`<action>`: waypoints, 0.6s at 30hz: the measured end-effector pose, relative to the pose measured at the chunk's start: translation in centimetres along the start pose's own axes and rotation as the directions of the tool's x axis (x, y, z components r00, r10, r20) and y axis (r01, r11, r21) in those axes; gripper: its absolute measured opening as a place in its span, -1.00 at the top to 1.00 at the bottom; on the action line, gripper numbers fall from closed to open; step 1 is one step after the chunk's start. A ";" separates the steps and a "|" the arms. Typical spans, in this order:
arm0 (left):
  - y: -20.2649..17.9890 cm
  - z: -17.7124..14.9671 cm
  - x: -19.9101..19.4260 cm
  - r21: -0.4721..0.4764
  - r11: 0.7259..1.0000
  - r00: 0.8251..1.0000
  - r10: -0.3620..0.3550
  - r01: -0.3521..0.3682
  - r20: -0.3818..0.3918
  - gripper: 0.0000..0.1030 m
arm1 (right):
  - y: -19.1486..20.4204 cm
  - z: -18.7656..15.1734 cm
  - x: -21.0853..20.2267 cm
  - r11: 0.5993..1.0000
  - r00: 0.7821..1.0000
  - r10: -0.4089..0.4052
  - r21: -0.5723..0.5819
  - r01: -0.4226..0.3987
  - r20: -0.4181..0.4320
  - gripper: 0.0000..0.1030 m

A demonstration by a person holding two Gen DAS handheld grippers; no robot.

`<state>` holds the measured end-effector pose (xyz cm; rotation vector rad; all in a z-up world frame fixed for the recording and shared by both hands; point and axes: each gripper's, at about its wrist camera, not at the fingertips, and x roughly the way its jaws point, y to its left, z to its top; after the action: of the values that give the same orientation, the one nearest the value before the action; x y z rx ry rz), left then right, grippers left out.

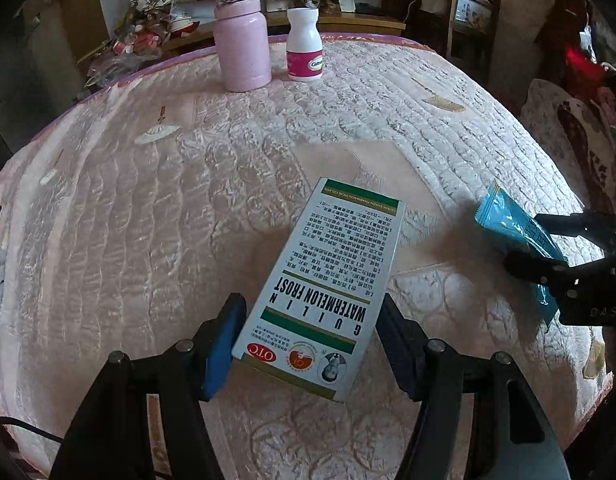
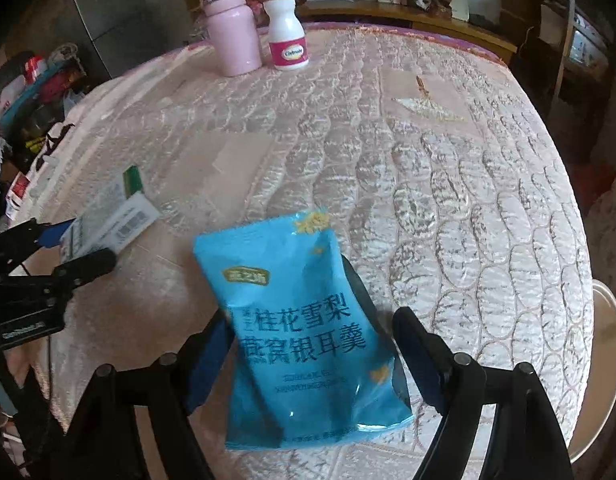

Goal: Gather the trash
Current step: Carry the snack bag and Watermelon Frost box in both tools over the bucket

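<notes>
My left gripper (image 1: 308, 344) is shut on a white and green medicine box (image 1: 324, 276) printed "Watermelon Frost", held above the quilted pink mattress (image 1: 147, 220). The box also shows in the right wrist view (image 2: 111, 224), held by the left gripper (image 2: 79, 244) at the left edge. My right gripper (image 2: 308, 344) is shut on a blue snack packet (image 2: 299, 320) with Chinese print, held above the mattress (image 2: 448, 200). The packet (image 1: 516, 232) and the right gripper (image 1: 528, 244) show at the right of the left wrist view.
A pink flask (image 1: 241, 36) and a white pill bottle (image 1: 304, 46) stand at the mattress's far edge; they show in the right wrist view too, flask (image 2: 231, 28) and bottle (image 2: 287, 36). Clutter lies on the floor at left (image 2: 31, 92). A white round rim (image 2: 612, 360) sits at the right.
</notes>
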<state>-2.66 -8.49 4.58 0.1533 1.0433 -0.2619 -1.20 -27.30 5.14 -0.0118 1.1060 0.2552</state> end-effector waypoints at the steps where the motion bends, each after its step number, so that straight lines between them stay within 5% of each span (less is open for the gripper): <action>1: 0.0 0.0 0.0 0.000 1.000 1.000 0.001 -0.001 0.000 -0.31 | 0.0 0.0 0.1 1.000 1.000 -0.002 -0.004 0.002 -0.001 -0.65; 18: -0.2 0.1 0.3 0.006 1.000 1.000 0.015 -0.015 -0.002 -0.31 | -0.5 0.4 0.2 0.999 0.999 -0.026 0.034 0.026 0.018 -0.77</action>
<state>-2.55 -8.78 4.40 0.1669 1.0432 -0.2520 -0.65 -27.69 5.09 0.0062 1.0908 0.2132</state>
